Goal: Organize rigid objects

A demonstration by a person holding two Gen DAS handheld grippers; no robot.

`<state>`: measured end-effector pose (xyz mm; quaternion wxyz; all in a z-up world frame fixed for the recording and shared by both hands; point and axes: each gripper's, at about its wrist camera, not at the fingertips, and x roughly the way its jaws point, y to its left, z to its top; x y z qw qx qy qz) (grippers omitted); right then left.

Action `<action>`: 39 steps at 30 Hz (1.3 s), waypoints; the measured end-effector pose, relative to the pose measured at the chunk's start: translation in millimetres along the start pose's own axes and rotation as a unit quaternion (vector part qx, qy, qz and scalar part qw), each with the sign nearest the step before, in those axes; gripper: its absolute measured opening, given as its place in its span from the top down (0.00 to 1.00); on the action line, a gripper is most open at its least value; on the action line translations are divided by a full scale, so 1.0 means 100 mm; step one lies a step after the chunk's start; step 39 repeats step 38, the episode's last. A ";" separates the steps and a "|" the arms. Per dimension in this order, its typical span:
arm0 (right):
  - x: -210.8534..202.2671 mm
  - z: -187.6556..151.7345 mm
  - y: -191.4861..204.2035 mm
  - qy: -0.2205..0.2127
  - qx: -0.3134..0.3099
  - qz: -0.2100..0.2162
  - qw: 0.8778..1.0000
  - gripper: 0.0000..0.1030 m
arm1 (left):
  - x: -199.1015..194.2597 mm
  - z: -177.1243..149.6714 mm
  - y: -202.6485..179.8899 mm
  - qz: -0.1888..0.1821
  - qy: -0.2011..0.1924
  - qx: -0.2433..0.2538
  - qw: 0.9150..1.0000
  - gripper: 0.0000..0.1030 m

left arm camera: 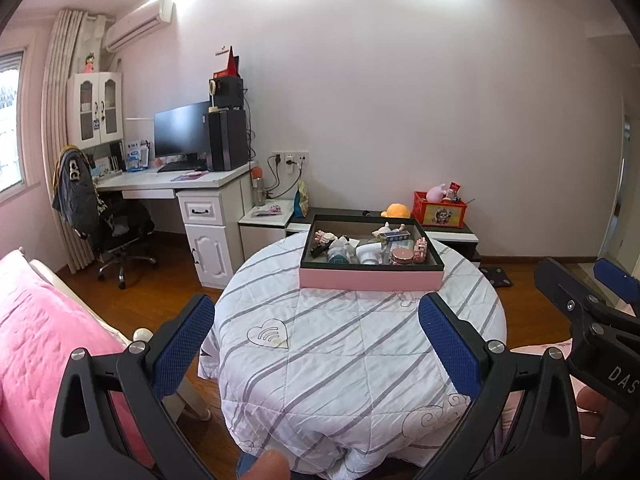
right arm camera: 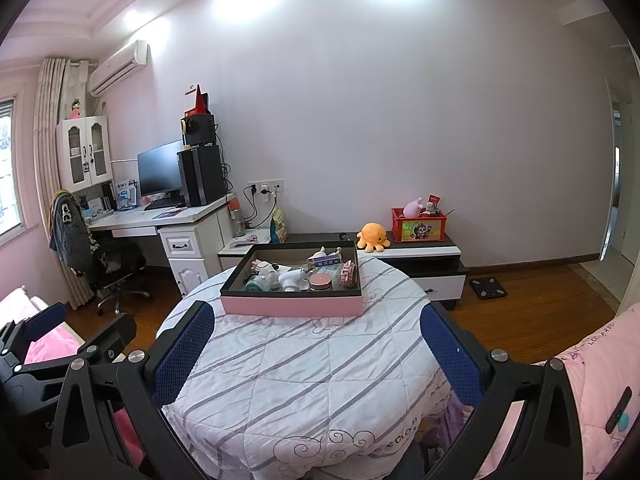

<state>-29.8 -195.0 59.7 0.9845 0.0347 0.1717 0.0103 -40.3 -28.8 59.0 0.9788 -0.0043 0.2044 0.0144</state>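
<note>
We hold the left gripper (left arm camera: 316,344) and the right gripper (right arm camera: 316,354) spread wide and empty over the near side of the round table (left arm camera: 340,360), with the pink box (left arm camera: 370,278) straight ahead, its long side facing us, neither gripper clearly nearer, its jumbled contents hard to identify.

Home bedroom. Evidence: pink bed (left arm camera: 36,344) at left; white desk (left arm camera: 172,182) with monitor (left arm camera: 182,130) and PC tower (left arm camera: 227,140); office chair (left arm camera: 116,236) draped with clothes; wall air conditioner (left arm camera: 138,24); curtains (left arm camera: 60,120) by window; low cabinet (right arm camera: 420,252) holding plush toy (right arm camera: 373,236); wood floor (right arm camera: 532,312)
</note>
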 end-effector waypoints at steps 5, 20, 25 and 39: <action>0.00 -0.01 -0.02 -0.001 0.002 -0.003 1.000 0.00 | -0.01 0.00 -0.01 -0.005 -0.001 -0.001 1.000 0.00; -0.01 -0.04 -0.02 0.003 -0.003 -0.011 1.000 0.00 | 0.03 0.01 0.08 -0.010 0.006 -0.014 1.000 0.00; -0.01 -0.04 0.00 0.003 -0.009 -0.015 1.000 0.00 | 0.02 0.00 0.11 -0.008 0.006 -0.014 1.000 0.00; 0.01 -0.06 -0.01 0.006 -0.010 -0.016 1.000 0.00 | 0.05 -0.05 0.15 -0.016 0.008 -0.023 1.000 0.00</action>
